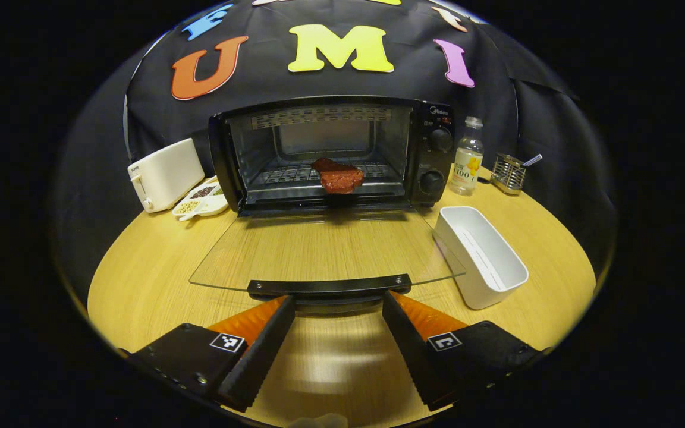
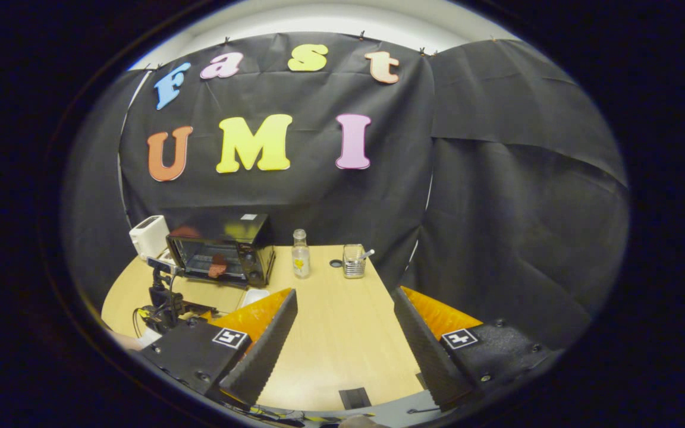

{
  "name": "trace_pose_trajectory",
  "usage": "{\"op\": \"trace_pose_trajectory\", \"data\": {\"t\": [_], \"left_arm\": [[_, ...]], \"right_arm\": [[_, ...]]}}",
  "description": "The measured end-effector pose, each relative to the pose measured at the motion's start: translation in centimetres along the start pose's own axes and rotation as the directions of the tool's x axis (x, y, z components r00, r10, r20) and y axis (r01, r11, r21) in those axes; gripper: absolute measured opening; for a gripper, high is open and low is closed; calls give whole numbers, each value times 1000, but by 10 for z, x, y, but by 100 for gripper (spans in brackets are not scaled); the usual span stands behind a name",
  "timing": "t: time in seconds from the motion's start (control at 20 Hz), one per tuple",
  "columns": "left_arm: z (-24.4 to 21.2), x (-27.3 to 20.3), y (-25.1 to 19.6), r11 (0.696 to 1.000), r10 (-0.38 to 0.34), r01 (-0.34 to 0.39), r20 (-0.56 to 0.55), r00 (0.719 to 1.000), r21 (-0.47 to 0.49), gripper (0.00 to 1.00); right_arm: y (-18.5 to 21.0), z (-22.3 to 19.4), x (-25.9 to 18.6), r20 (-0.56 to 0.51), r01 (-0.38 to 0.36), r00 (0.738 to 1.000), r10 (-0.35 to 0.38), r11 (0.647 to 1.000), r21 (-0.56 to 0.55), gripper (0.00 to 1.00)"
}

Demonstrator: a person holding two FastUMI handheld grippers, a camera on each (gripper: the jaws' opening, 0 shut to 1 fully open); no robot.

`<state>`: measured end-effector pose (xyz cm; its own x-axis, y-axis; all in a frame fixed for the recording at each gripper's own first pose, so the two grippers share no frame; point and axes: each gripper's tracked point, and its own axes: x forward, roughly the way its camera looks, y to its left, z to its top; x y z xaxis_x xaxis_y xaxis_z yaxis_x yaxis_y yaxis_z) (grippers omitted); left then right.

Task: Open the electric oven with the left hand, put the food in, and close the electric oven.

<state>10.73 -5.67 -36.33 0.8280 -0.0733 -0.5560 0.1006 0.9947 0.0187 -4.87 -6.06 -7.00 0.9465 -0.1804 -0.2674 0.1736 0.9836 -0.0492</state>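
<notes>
Lying on the oven's wire rack, lumpy red meat faces both grippers' spread, empty jaws.

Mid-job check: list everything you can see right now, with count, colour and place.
Electric oven: one, black, back of table, glass door folded down open.
Food: one, red-brown, on the oven rack.
Toaster: one, white, left of oven.
Divided dish: one, white, between toaster and oven.
Bottle: one, clear, right of oven.
Wire holder: one, metal, right of bottle.
Tub: one, white, right of the door.
Table: one, light wood.
Left gripper: jaws open, at the door handle.
Right gripper: jaws open, holding nothing.
</notes>
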Motion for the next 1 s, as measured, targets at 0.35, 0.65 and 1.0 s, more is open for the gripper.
{"op": "trace_pose_trajectory", "data": {"t": [0.35,0.65,1.0], "left_arm": [[20,-8,1,1000,5,-5,32,999,-14,96],[75,-25,8,1000,11,-13,144,990,14,96],[138,-18,18,1000,18,-19,217,976,2,98]], "right_arm": [[4,9,3,25,-2,1000,2,1000,9,100],[6,7,9,24,-9,1000,8,999,32,100],[-3,8,4,37,6,999,-10,995,95,100]]}}
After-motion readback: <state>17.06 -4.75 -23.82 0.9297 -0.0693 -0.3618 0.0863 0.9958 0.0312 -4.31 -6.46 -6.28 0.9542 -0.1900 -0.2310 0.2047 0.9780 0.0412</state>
